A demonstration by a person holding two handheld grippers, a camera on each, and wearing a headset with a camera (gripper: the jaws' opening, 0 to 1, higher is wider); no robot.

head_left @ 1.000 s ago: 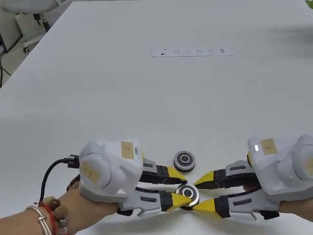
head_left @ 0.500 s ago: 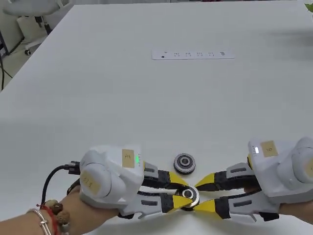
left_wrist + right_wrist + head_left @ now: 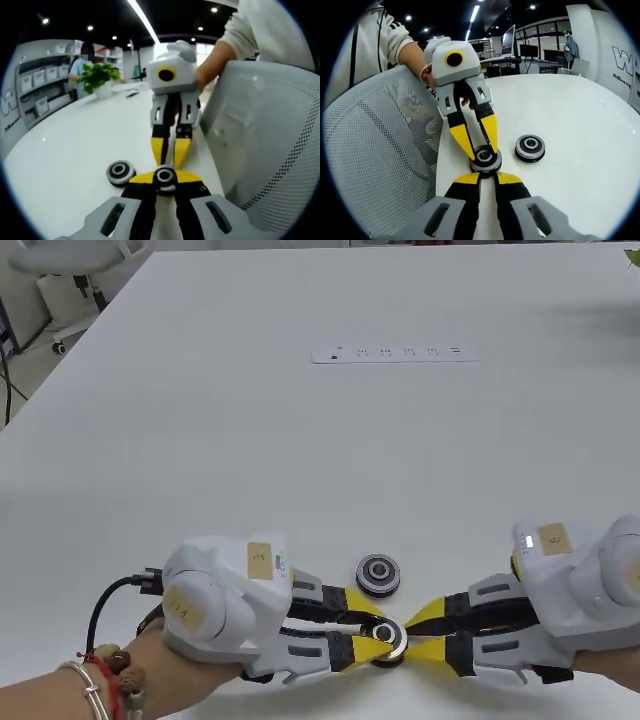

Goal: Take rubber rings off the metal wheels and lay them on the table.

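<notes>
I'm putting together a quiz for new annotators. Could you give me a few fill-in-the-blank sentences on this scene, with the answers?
1. The white table holds ___ metal wheels.
2. The left gripper and the right gripper both close on the near wheel, while the far wheel is touched by ___ gripper.
3. A white ___ strip lies on the table beyond the wheels.

Missing words: two; neither; power.

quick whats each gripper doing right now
left gripper: closed on the near metal wheel.
right gripper: closed at that wheel's edge; what it pinches cannot be told.
</notes>
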